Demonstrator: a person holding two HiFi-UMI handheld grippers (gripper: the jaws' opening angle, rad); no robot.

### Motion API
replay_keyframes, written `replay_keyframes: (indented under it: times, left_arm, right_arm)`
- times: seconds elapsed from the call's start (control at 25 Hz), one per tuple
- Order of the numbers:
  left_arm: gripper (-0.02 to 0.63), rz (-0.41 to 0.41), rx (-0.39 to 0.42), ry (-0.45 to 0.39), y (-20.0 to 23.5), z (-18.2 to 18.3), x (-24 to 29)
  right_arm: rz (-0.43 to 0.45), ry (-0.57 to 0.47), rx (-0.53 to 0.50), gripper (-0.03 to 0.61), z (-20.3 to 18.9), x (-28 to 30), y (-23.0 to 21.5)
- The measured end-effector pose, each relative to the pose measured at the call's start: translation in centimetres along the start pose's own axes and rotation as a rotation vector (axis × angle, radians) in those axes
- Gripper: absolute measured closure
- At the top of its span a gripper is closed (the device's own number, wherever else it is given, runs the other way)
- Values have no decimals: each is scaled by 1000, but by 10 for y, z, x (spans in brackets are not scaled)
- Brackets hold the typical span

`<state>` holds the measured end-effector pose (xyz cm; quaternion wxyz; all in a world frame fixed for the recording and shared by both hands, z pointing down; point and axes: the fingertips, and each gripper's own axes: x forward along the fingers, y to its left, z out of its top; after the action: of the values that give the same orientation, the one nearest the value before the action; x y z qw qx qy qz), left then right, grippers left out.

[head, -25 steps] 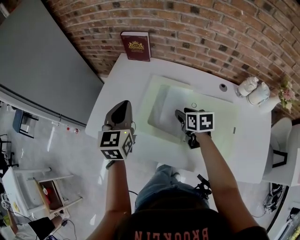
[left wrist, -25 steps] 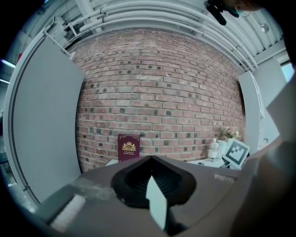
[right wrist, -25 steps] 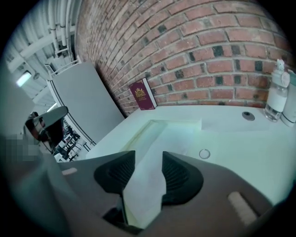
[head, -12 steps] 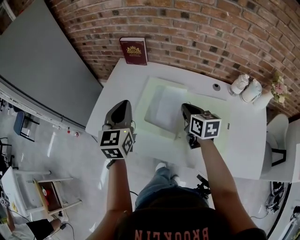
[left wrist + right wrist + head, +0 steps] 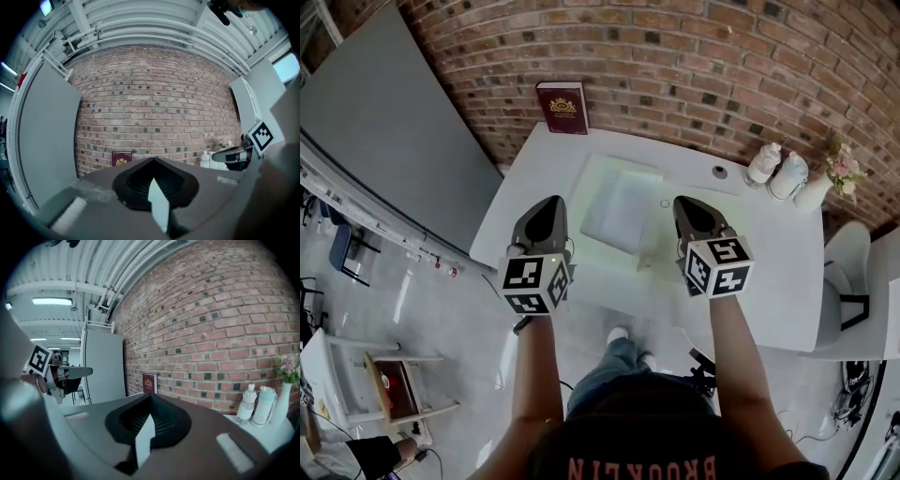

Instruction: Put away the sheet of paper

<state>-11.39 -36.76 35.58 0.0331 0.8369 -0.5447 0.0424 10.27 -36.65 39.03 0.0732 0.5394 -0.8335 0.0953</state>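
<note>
Gripping sheet (image 5: 619, 211) by its right edge with right gripper (image 5: 687, 203), jaws pressed together on it, that side raised off worktop (image 5: 769, 244), the rest lying mid-worktop. Holding left gripper (image 5: 550, 203) level beside sheet, clear of it, jaws closed, only a pale sliver in their seam

Loft-style office or studio workspace. A white desk (image 5: 769, 272) stands against a bare red brick wall (image 5: 694, 66), beside a tall grey partition panel (image 5: 384, 141). Overhead is a ribbed metal ceiling (image 5: 154, 14) with exposed pipes (image 5: 154, 35) and a strip light (image 5: 51, 301). Cables (image 5: 853, 403) lie on the pale floor (image 5: 450, 319).
</note>
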Motion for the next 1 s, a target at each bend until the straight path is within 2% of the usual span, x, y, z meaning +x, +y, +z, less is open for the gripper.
replay_keyframes:
  times: [0.4,0.68,1.0]
  left_arm:
    - [621,11,31,-95,-45,33,-27]
    - [621,8,38,-145,-64,55,-42]
    - [621,-39,59,-170,-69,67,-45]
  right_arm:
    - [-100,-179,-99,578,54,-90,-21]
    - [-161,-232,-166,578,80,-131,-23]
    - [-186,-260,-210,578,94,-144,-9]
